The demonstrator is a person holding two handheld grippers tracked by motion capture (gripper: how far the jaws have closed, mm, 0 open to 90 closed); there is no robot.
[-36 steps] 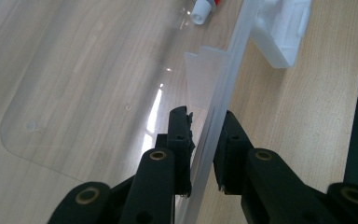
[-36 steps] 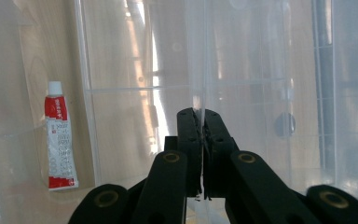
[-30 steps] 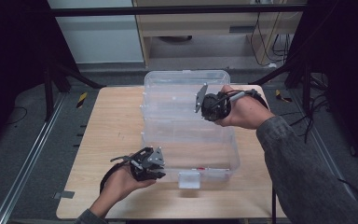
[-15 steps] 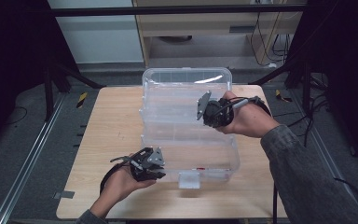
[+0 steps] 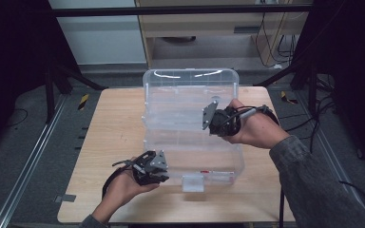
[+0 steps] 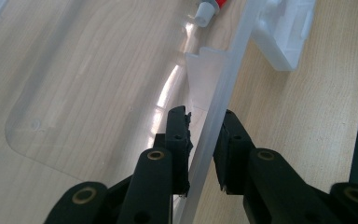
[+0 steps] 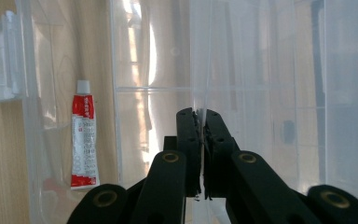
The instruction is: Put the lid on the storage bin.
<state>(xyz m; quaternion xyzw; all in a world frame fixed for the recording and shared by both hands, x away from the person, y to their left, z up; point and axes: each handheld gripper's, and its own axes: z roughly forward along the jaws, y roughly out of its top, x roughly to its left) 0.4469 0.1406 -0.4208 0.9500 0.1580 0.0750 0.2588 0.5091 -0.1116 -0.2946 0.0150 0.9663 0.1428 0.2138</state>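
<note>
The left claw (image 6: 200, 140) pinches the clear storage box's (image 5: 171, 142) 6 o'clock wall; the right claw (image 7: 200, 121), clamped on its lid (image 5: 190, 88), risks slipping off the slick plastic edge.

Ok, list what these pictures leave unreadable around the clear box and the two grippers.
- Tube print: too small to read in the right gripper view; in the left gripper view the top edge cuts off all but its cap.
- Right gripper tips: hidden by the person's hand in the high view.
- Lid versus clear box: transparent layers and glare blur where one ends.
- Left gripper on the box wall: contact unclear.
</note>
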